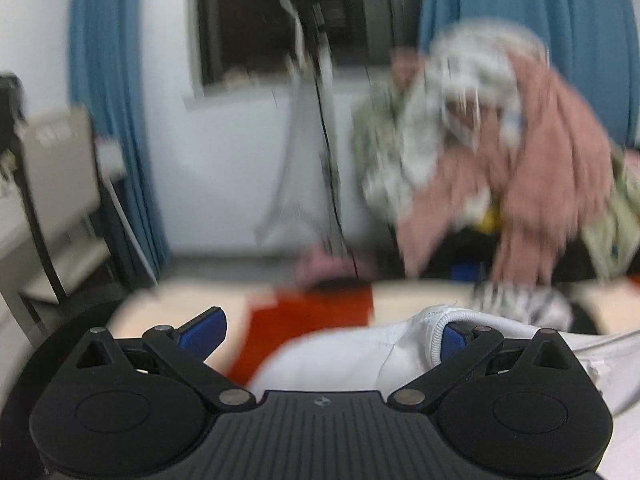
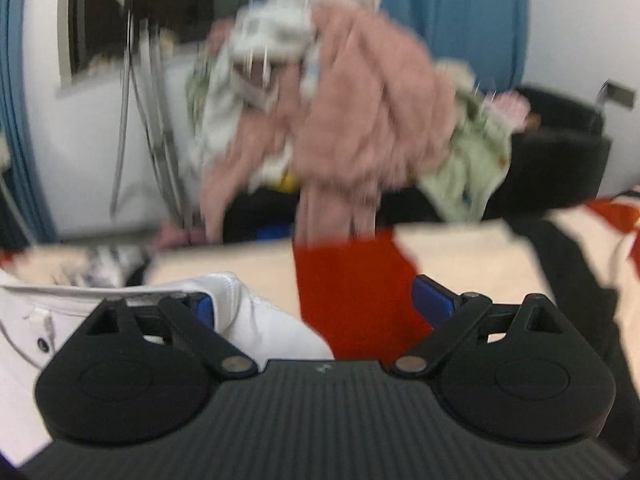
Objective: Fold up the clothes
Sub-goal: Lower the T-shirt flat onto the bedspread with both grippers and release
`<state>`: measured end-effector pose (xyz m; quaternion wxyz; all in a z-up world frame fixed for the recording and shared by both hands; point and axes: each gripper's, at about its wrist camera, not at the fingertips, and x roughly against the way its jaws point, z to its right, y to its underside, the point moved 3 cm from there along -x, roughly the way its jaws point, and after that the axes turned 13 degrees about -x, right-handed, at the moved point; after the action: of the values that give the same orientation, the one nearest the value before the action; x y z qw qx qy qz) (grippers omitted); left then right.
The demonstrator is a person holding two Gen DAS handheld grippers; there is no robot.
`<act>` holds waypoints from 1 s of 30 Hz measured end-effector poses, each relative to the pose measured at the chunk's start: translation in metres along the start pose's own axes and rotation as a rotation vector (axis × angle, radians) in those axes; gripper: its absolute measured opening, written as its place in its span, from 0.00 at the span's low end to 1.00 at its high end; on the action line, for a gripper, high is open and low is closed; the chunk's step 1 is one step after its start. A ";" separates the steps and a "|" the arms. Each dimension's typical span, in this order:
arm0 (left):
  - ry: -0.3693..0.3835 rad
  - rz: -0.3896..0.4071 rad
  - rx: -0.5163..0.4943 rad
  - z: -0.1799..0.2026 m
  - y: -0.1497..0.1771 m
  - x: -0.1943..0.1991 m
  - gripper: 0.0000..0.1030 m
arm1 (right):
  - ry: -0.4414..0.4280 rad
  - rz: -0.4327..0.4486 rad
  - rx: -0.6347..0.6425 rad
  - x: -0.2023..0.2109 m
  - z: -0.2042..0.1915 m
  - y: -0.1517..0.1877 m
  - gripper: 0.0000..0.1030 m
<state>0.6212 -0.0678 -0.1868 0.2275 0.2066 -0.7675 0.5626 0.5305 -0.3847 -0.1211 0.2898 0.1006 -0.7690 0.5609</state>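
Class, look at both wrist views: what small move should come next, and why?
Probably close both grippers on the white garment. The left gripper and right gripper are both open, each with one blue pad against a white edge, so neither yet has a grip for folding.

**No legible text recorded**

No words, numbers, brand names or signs could be read in either wrist view. A small round emblem was seen on the ribbed black body of the left gripper (image 1: 330,330), and a similar mark on the right gripper (image 2: 326,304), but both were too small and blurred to be made out.
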 end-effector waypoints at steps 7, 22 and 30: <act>0.222 -0.194 -0.026 -0.032 -0.009 -0.006 1.00 | -0.078 -0.246 0.009 -0.011 -0.009 -0.006 0.92; 0.240 0.053 -0.012 -0.080 -0.004 0.254 1.00 | -0.218 -0.013 0.004 0.238 -0.029 0.009 0.92; 0.228 0.086 0.065 -0.092 0.121 0.428 1.00 | -0.221 0.158 -0.007 0.405 0.002 0.087 0.93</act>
<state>0.2154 0.0284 -0.0061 0.2824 0.1155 -0.7260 0.6163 0.1596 -0.2867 0.0347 0.1588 0.0999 -0.8035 0.5649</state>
